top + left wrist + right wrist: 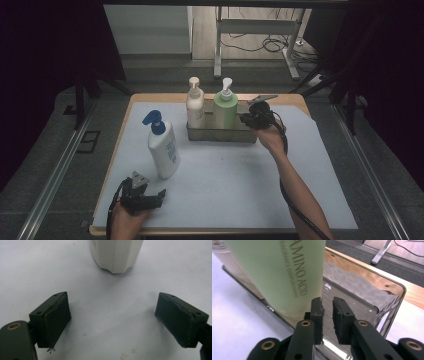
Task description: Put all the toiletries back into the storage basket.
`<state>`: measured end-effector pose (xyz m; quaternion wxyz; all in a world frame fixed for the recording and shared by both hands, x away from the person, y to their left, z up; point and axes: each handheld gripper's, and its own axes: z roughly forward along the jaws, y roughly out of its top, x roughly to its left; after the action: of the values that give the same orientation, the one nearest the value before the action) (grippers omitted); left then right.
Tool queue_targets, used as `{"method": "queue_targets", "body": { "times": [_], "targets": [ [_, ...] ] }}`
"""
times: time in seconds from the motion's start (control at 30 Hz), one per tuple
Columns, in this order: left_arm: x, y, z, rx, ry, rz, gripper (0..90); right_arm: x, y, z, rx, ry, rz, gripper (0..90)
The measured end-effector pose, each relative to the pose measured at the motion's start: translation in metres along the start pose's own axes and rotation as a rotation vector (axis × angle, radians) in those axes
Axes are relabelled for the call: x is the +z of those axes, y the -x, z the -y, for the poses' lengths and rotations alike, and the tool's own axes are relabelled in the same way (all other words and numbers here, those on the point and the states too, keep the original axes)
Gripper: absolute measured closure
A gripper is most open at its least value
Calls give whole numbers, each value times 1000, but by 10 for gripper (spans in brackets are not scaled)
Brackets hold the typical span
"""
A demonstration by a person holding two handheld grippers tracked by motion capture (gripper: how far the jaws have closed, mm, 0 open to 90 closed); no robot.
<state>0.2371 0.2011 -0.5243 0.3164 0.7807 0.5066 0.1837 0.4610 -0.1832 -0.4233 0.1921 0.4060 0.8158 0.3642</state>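
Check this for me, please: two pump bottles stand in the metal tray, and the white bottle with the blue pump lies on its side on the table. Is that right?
One detail is wrong. The white bottle with the blue pump is not lying down; it stands upright on the table, in front of the left tongs. The high view shows this. Two pump bottles, cream and green, do stand in the metal tray.
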Motion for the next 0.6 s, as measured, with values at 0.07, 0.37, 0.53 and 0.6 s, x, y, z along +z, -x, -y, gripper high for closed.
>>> {"method": "queue_targets", "body": {
  "times": [0.07,0.37,0.53,0.6],
  "targets": [
    [0,0,0,0,0,0,123,5,0,-1,2,-15,14,828],
    [0,0,0,0,1,1,123,20,4,-7,46,-15,33,894],
    [0,0,0,0,1,1,123,25,5,-9,62,-17,34,894],
    [0,0,0,-1,1,0,123,27,6,-10,62,-17,27,893]
  ]
}}
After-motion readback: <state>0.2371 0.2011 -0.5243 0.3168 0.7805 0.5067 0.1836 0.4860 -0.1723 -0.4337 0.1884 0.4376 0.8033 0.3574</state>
